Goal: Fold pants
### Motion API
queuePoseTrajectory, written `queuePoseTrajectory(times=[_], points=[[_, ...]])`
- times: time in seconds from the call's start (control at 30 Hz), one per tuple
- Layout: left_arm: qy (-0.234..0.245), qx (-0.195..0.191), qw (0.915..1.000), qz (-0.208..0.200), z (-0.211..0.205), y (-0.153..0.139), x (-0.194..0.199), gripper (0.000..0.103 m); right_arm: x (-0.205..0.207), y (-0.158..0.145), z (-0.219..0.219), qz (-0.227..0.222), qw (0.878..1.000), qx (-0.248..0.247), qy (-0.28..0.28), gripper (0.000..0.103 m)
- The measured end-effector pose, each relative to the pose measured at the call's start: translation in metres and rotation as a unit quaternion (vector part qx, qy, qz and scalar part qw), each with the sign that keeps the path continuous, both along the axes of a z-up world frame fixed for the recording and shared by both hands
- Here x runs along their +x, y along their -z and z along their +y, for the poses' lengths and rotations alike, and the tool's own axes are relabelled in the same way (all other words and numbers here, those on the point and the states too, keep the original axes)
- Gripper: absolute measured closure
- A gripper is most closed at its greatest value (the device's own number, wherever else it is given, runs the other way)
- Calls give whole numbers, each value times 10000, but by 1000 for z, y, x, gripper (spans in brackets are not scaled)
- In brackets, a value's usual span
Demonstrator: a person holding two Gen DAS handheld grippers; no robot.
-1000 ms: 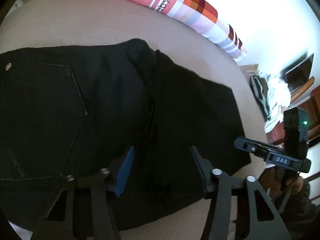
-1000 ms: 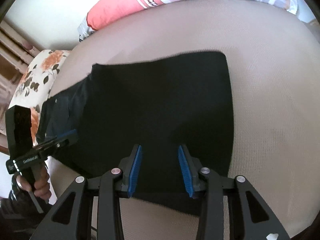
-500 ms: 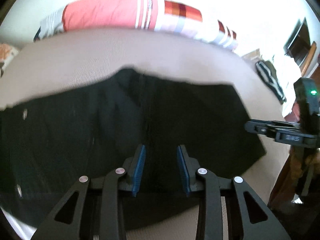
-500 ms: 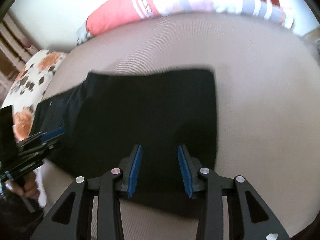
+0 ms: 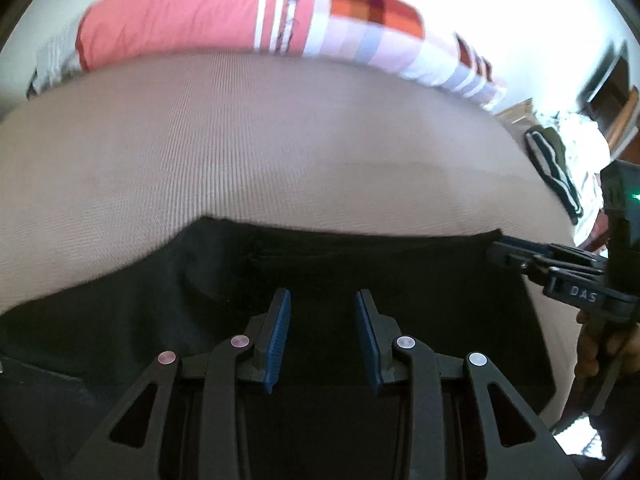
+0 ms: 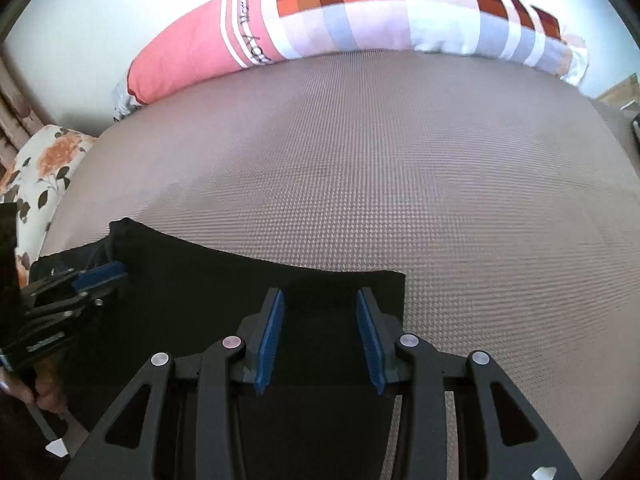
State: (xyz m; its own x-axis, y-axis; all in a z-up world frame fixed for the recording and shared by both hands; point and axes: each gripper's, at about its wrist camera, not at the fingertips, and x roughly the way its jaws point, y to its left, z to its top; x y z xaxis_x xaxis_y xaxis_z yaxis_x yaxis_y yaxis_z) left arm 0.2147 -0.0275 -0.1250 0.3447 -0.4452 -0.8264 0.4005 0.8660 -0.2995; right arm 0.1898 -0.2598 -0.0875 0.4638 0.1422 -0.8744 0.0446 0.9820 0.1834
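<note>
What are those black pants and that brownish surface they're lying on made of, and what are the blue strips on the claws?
The black pants look like matte woven cloth, possibly denim; too dark to tell. The bed surface seems a coarse woven or mesh fabric, showing a regular grid texture. The blue pads on the right gripper look like ribbed rubber or plastic, judging by their fine ridges.

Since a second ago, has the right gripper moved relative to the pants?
Yes. The right gripper pulled back toward the near edge; the black pants sit lower under it, with more bare bed showing before the striped pillow.

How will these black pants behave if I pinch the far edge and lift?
The black pants lie limp with soft creases, so they will probably drape and sag. The woven bed cover looks textured, so dragging may bunch them.
</note>
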Motion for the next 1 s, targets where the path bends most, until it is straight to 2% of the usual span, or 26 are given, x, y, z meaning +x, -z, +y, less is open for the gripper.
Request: queuePoseTrajectory(times=[0.23, 0.5, 0.73, 0.87, 1.0], points=[[121, 98, 9997, -188, -1, -1, -6, 67, -1, 1, 5, -92, 9998, -158, -48, 69], [-12, 117, 9997, -223, 20, -22, -27, 48, 0, -1, 6, -48, 9999, -139, 56, 68], [-404, 377, 9973, -480, 79, -54, -57, 38, -8, -9, 10, -163, 9996, -144, 159, 65], [-780, 454, 9941, -598, 127, -71, -72, 34, -21, -18, 25, -306, 9993, -190, -33, 56], [-1097, 588, 9904, -608, 166, -81, -81, 33, -33, -24, 45, -323, 9988, -212, -288, 55]])
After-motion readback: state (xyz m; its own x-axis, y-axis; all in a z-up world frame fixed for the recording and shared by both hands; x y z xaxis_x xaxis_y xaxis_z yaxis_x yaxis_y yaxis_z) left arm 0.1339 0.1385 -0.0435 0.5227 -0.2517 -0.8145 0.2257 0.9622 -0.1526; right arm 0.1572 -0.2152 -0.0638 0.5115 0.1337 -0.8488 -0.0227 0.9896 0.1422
